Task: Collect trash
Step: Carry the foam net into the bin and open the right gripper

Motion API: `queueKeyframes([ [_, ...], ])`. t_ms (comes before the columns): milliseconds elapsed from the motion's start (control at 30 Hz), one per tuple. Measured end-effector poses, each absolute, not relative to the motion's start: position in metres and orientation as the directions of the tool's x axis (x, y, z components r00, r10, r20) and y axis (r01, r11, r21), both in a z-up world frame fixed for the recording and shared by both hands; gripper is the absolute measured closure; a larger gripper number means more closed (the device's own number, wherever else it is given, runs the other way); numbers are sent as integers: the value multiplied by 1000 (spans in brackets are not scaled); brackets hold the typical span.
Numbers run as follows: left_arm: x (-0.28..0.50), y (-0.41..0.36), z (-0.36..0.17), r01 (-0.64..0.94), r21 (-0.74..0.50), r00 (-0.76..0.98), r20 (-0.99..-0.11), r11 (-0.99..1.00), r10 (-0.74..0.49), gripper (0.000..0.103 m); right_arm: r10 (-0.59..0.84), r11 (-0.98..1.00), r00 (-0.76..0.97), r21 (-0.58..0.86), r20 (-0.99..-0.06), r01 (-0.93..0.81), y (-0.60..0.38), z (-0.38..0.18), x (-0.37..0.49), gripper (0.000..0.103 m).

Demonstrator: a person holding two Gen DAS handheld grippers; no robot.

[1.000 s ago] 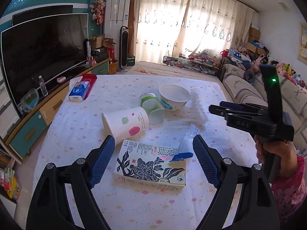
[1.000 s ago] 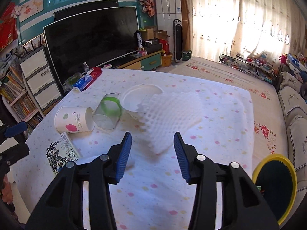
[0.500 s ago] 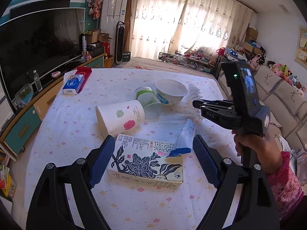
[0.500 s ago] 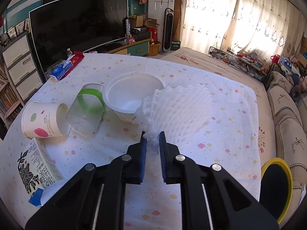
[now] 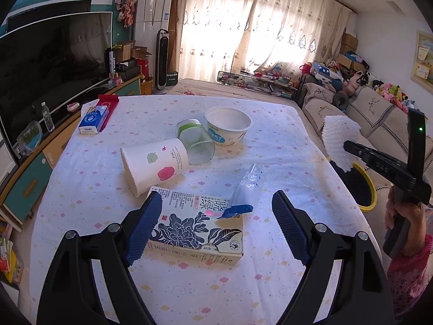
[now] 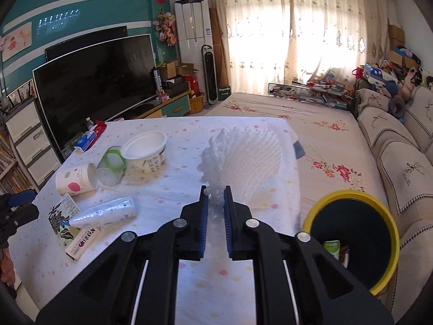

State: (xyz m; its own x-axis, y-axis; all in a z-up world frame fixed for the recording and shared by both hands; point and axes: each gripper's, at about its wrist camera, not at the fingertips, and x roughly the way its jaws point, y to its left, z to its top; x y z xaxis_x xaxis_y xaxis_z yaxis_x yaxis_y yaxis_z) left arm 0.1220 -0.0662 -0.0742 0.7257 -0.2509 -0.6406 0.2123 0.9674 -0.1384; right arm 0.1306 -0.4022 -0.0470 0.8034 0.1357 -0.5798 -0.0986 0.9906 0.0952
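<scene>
Near the worktop's front edge, the left wrist view shows the left gripper point(image 5: 213, 227) wide above a carton point(image 5: 197, 227), holding nothing. From the right wrist, the right gripper point(image 6: 215, 205) pinches a foam net point(image 6: 243, 162) by one corner beside the bin point(image 6: 351, 233); that light net could slip free and miss it.

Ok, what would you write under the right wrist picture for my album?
Right tool pinches a white foam net, lifted above the table beside the yellow-rimmed trash bin.

White foam net point(image 6: 251, 159), yellow-rimmed bin point(image 6: 351, 197) (black inside)
</scene>
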Motion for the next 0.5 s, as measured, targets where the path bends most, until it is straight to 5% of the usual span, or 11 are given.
queueKeyframes([
  [500, 117, -92, -74, 250, -111, 711, -653, 962, -261, 20, -61, 981, 757, 102, -651, 167, -540, -103, 112, 91],
])
